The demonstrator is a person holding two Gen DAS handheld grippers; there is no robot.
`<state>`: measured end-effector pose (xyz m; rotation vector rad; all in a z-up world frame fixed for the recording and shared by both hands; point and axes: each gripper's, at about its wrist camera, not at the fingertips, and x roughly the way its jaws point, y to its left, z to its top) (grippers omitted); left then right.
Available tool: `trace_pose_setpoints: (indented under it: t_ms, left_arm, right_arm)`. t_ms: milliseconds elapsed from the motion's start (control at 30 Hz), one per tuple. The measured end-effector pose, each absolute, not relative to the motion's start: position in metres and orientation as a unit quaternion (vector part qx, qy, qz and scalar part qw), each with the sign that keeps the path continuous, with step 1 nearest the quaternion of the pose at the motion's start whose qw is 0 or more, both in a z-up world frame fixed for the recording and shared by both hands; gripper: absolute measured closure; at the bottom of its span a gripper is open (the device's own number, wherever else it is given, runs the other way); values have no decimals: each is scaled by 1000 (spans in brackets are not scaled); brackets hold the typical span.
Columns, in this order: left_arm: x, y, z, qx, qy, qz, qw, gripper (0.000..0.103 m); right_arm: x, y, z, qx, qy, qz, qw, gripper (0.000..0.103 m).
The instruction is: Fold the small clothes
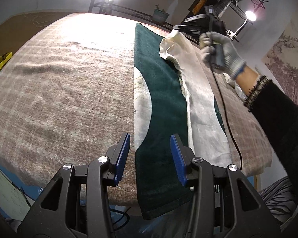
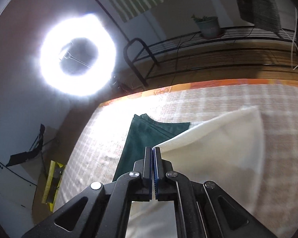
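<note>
Your right tongs (image 2: 153, 148) are clamped on a corner of the white cloth (image 2: 218, 142), lifting it over the green garment (image 2: 141, 138) on the bench (image 2: 248, 99). Only your left view shows your gloved hand (image 1: 220, 49) and the left tongs (image 1: 150, 138) open and empty over the garment's near end.

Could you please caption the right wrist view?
Right gripper shut on the white cloth's edge, lifted over the green cloth.

My left gripper (image 1: 150, 158) hangs with its blue pads apart over the green cloth (image 1: 161, 91), gripping nothing. Further off, my gloved right hand (image 1: 221, 51) holds the other gripper (image 1: 180, 28), which lifts the cloth's white edge (image 1: 200, 91) off the blanket (image 1: 65, 91).
</note>
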<state>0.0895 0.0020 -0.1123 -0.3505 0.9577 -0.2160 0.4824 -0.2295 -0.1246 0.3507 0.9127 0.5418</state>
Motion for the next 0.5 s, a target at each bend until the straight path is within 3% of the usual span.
trace_pose_setpoints:
  t_ms: [67, 233, 500]
  left_arm:
    - [90, 3, -113, -170, 458, -103, 866, 60]
    - [89, 3, -109, -160, 451, -99, 873, 60]
    - [81, 4, -105, -140, 447, -96, 878, 60]
  right_arm:
    - [496, -218, -135, 170, 442, 248, 845, 103]
    - [510, -204, -153, 190, 469, 253, 824, 85]
    - [451, -256, -107, 195, 426, 240, 850, 81]
